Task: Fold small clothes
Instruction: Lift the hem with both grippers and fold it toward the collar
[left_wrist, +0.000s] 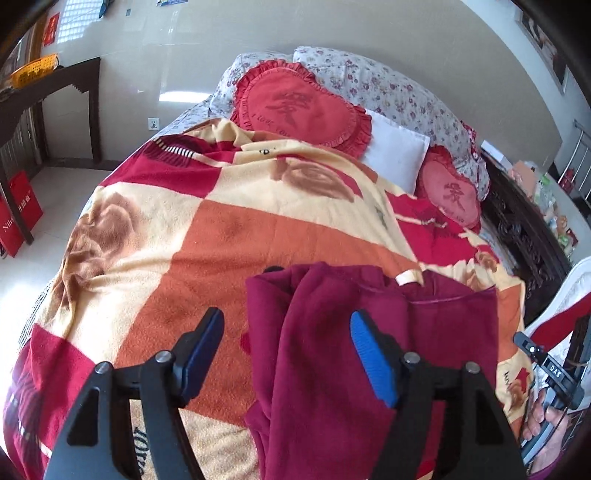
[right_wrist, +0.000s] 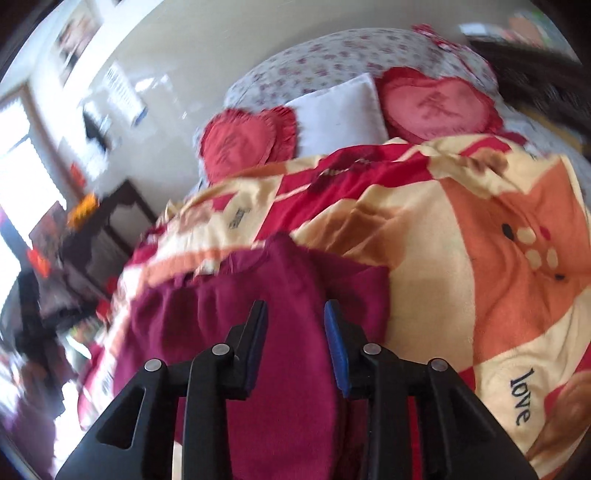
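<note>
Left wrist: left gripper (left_wrist: 286, 354) wide open above the garment (left_wrist: 332, 369), which lies partly folded on the blanket (left_wrist: 229, 236) near the bed's foot edge; probably lining up a grab. Right wrist: blurred; right gripper (right_wrist: 295, 343) jaws narrow, over the garment (right_wrist: 280, 295); grip can't be told.

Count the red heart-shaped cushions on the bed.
2. One heart cushion leans on the floral pillow left of the white pillow; the other heart cushion lies right of it. More may be hidden.

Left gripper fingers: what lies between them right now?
In the left wrist view, the left gripper is open; the maroon garment's left edge and bare blanket lie between its fingers.
</note>
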